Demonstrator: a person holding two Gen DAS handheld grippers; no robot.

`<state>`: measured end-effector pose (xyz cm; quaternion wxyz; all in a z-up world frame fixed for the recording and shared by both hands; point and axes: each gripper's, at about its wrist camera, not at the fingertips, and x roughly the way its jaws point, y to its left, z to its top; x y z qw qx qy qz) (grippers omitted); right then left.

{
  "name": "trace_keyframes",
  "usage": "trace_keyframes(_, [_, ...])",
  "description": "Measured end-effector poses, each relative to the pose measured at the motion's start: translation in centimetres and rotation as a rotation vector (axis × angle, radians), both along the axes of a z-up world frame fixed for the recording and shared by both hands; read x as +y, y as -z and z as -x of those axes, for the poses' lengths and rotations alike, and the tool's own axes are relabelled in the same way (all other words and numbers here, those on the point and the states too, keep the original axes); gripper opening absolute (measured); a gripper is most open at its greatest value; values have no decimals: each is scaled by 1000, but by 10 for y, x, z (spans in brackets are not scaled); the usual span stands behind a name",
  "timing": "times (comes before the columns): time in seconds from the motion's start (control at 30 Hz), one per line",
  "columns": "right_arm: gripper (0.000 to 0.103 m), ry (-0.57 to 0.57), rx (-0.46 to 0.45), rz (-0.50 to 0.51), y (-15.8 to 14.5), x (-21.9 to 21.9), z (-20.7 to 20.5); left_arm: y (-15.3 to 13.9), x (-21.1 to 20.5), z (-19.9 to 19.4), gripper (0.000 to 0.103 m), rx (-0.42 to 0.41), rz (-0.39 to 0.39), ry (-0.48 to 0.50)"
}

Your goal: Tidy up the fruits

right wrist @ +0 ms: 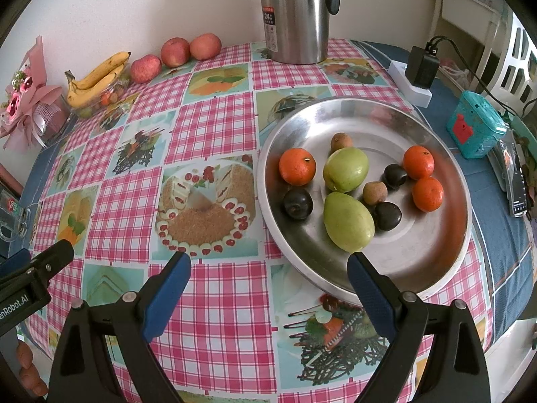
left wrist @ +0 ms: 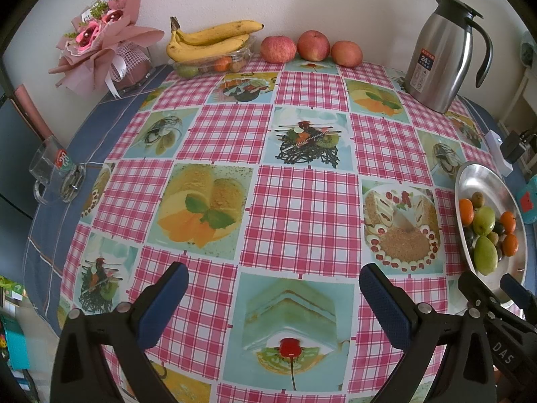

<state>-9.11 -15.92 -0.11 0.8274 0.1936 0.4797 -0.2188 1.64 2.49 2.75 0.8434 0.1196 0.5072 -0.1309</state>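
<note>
Table [left wrist: 302, 201] under a checked cloth, set against the wall.
On it: metal tray [right wrist: 436, 268] of fruit, steel jug [left wrist: 439, 53], three apples [left wrist: 311, 45], bananas [left wrist: 208, 38] on a plastic box, bouquet [left wrist: 100, 43], glass mug [left wrist: 50, 168].

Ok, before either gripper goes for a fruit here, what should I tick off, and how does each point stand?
1. Left gripper open and empty: ok.
2. Right gripper open and empty: ok.
3. Metal plate flat on the table, within view of the right gripper: ok.
4. Free room on the plate among the fruit: ok, its near part is bare.
5. Apples and bananas unobstructed at the far wall: ok.
6. Fruit in the clear box under the bananas reachable: cannot tell.
</note>
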Motion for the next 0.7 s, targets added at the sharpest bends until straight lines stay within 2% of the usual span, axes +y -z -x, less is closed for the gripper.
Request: trace_keyframes(0.7, [94, -2, 4, -3, 2, 2, 0, 1, 0, 1, 103, 3, 0, -3])
